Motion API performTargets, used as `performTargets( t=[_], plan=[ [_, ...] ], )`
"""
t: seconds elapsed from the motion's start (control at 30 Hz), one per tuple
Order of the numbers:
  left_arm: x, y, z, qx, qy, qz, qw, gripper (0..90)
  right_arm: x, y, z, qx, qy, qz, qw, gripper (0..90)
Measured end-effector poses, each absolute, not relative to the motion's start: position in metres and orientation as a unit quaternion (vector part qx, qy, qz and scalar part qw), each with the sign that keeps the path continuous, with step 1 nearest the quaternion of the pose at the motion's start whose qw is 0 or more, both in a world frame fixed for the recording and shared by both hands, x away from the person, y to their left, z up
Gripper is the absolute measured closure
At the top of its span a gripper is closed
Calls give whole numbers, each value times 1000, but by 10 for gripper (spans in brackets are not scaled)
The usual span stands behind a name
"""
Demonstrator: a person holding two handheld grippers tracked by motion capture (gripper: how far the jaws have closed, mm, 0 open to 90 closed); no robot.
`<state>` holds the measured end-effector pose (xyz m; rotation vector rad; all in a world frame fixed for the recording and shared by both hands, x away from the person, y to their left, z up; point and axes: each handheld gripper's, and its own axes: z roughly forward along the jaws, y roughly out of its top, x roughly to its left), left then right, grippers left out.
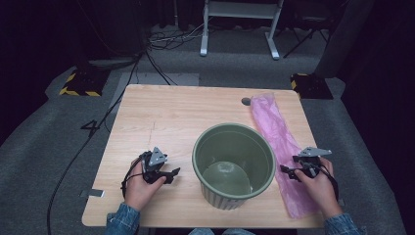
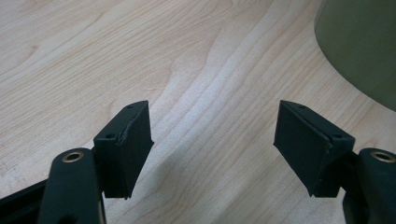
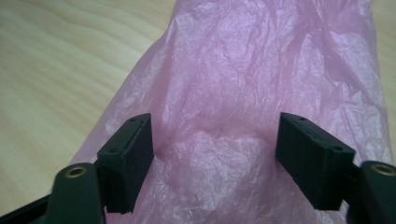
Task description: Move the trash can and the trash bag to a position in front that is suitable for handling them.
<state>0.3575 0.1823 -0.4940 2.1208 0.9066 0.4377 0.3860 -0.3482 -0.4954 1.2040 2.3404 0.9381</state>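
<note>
1. Right now the step looks like picking up the pink plastic bag point(image 1: 281, 142), which lies flat on the desk point(image 1: 161, 117) just right of the green bin point(image 1: 234, 164).
2. The right hand-held gripper point(image 3: 215, 140) hovers over the bag, jaws wide apart, holding nothing.
3. The left hand-held gripper point(image 2: 212, 140) is equally open and empty, beside the bin.
4. Next, the right jaws likely need to lower and pinch a fold.

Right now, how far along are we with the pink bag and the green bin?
Barely started. Nothing looks done: the green bin stands unlined, and the pink bag lies flat on the table beside it. In hand: the right gripper is open over the bag, not closed on it. The left gripper is open above bare wood. Probably left: gripping, opening and fitting the bag.
</note>
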Motion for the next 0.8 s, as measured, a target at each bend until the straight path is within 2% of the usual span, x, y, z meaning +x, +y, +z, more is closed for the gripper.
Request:
performTargets(
  t=[0.37, 0.6, 0.8],
  plan=[
    [358, 184, -495, 831, 357, 170, 391, 275, 341, -353, -488, 393, 851, 316, 147, 283],
    [357, 183, -496, 832, 358, 168, 389, 274, 363, -341, -477, 410, 833, 326, 179, 210],
    [356, 185, -497, 831, 360, 166, 390, 274, 389, -333, -489, 432, 839, 293, 153, 208]
  ],
)
